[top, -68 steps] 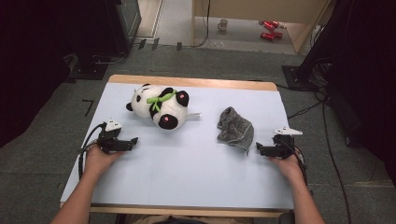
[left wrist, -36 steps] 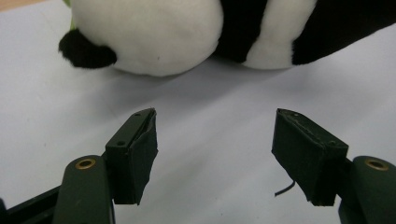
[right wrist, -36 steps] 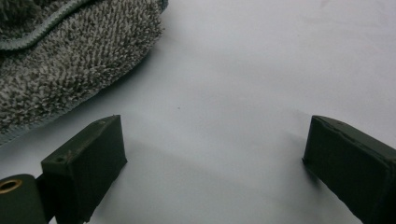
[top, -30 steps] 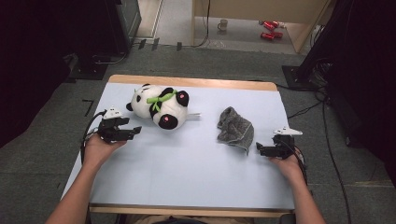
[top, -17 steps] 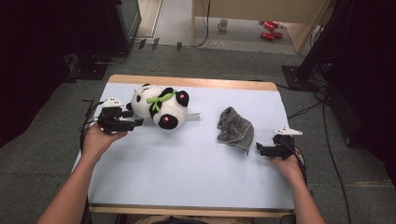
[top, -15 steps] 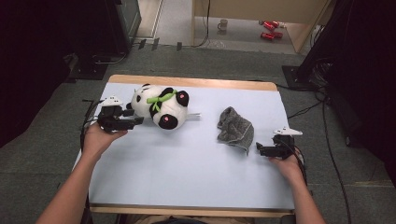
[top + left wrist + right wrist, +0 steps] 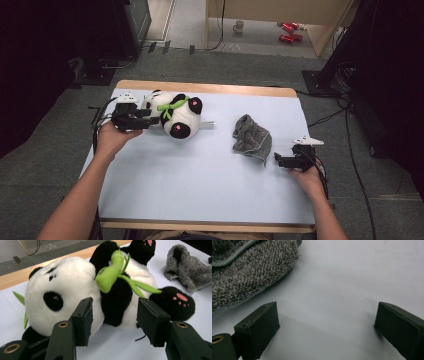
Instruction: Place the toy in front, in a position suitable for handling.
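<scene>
- Left gripper at the panda near the desk's far-left edge — fingers spread, just closing, pinching nothing
- Right gripper beside the cloth — fingers spread over bare desk

Fluffy plush panda, nubby grey terry cloth, smooth matt table.

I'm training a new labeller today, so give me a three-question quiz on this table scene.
1. True or false: the left tool already clamps the plush panda.
2. What lies nearest the right tool? A) a mug B) the grey cloth C) a book
3. What colour is the bamboo sprig on the panda's chest?

Key: 1. False; its jaws have been closing, with the panda just ahead of them and not yet pinched. 2. B. 3. Green.
</scene>
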`<state>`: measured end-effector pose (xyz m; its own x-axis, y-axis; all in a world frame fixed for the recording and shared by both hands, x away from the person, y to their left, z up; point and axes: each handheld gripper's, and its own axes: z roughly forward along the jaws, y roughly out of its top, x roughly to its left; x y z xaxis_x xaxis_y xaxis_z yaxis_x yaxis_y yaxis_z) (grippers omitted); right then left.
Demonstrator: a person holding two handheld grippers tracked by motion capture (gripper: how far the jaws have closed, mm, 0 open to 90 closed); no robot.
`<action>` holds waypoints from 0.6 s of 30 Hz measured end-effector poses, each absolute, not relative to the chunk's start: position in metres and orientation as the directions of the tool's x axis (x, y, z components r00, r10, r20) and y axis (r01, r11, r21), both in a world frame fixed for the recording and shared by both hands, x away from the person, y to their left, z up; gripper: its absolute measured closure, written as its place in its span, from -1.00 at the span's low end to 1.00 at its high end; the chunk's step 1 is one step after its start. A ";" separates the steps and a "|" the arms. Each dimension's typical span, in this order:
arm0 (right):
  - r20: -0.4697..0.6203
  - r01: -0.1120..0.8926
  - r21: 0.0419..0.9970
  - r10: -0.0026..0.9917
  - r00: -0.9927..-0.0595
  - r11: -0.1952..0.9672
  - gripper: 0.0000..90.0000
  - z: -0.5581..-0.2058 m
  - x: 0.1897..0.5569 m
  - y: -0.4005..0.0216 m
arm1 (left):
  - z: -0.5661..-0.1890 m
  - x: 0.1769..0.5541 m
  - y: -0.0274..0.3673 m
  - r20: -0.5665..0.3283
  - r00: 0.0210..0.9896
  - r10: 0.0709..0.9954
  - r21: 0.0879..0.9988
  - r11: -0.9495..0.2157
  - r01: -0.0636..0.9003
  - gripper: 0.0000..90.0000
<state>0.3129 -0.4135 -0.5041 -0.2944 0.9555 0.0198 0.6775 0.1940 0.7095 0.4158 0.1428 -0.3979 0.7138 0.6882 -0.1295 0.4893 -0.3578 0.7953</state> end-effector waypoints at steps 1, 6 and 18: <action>0.019 0.677 0.710 0.956 -0.294 0.194 -0.90 -0.504 0.313 -0.413 | -0.396 0.420 0.140 -0.134 0.716 0.685 0.799 -0.352 0.487 0.00; 0.021 0.678 0.709 0.956 -0.293 0.193 -0.90 -0.504 0.313 -0.413 | -0.393 0.428 0.134 -0.129 0.722 0.680 0.797 -0.362 0.483 -0.02; 0.021 0.679 0.709 0.956 -0.293 0.193 -0.90 -0.504 0.313 -0.413 | -0.404 0.443 0.112 -0.116 0.741 0.662 0.792 -0.389 0.472 -0.06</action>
